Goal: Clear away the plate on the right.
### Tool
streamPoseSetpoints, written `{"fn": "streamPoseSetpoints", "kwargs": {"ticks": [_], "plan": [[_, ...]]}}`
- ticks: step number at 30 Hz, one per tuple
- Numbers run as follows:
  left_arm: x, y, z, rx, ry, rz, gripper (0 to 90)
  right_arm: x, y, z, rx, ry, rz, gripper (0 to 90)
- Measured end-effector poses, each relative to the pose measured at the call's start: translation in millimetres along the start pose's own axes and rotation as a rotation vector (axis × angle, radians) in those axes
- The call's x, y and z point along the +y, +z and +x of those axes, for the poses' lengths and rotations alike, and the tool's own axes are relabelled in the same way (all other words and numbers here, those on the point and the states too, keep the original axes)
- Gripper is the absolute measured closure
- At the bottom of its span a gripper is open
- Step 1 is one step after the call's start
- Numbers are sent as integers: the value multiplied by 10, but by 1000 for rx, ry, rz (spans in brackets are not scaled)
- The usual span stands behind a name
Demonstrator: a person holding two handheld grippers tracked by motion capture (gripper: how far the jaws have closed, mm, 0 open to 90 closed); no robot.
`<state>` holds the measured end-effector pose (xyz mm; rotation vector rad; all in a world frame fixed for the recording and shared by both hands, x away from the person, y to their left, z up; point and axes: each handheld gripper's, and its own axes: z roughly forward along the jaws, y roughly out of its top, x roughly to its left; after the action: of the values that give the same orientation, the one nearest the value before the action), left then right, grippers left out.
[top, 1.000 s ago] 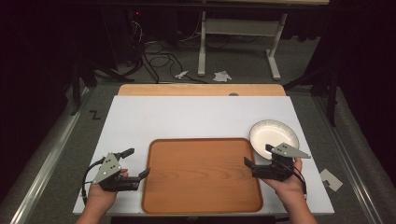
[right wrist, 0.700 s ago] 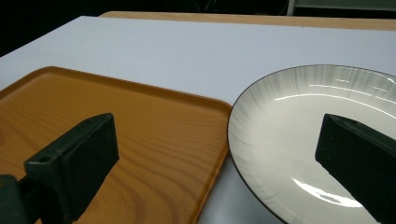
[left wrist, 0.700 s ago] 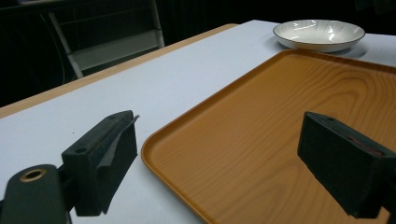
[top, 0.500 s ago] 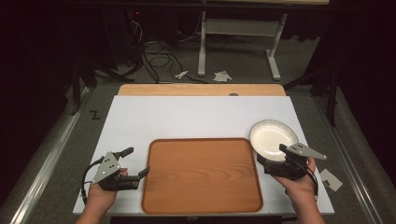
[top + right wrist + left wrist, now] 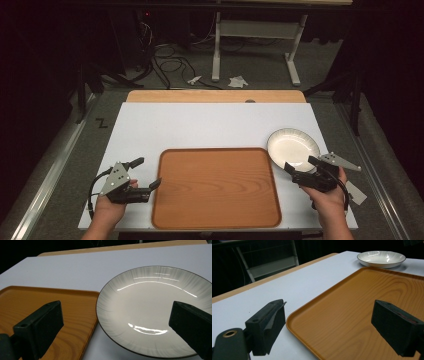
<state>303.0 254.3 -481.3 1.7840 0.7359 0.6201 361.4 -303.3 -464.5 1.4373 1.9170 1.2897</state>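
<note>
Two grippers are in my hands at the near edge of the table point(image 5: 210, 125), one on each side of the wooden tray point(image 5: 215, 185). My right gripper point(image 5: 301, 168) sits at the near rim of the white plate point(image 5: 292, 146), with its jaws spread wide. In the right gripper view the plate point(image 5: 155, 310) lies between the two black jaws, one jaw over the tray's corner point(image 5: 50, 307) and the other over the plate's far side, and I cannot tell whether either jaw touches the plate. The plate rests flat on the white table top, just beside the tray's far right corner; its rim looks to be touching or almost touching the tray edge. It is pale inside with a thin dark line around the rim.

My left gripper point(image 5: 147, 173) rests at the tray's left edge, low near the table's front. Its jaws are also wide apart and grip nothing. In the left gripper view one jaw stands over the bare table point(image 5: 287, 287) and the other over the tray point(image 5: 367, 305), so the tray's raised rim runs between them. The plate point(image 5: 381, 258) shows far off past the tray's far corner. The tray itself holds nothing and lies flat and square to the table's front edge.
</note>
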Motion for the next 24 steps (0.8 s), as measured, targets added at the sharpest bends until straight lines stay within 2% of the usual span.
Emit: {"fn": "streamPoseSetpoints", "kwargs": {"ticks": [6, 10, 12, 16, 19, 20, 22, 24], "plan": [[1, 10, -14, -5, 2, 6, 127, -15, -50, -169, -29, 66, -15, 1], [1, 5, -22, -11, 7, 7, 128, -31, -72, -264, -62, 93, 1, 1], [3, 5, -24, -14, 9, 6, 128, -51, -99, -367, -95, 133, 6, 0], [1, 22, -23, -12, 8, 12, 129, -76, -122, -487, -94, 178, 7, 1], [1, 13, -31, -13, 8, 16, 132, -90, -136, -552, -76, 236, -7, 1], [1, 13, -31, -13, 8, 16, 132, -90, -136, -552, -76, 236, -7, 1], [1, 5, -31, -10, 6, 9, 132, -103, -137, -602, -54, 284, -19, 1], [1, 8, -24, -5, 1, 8, 132, -112, -138, -642, -51, 312, -17, 1]]}}
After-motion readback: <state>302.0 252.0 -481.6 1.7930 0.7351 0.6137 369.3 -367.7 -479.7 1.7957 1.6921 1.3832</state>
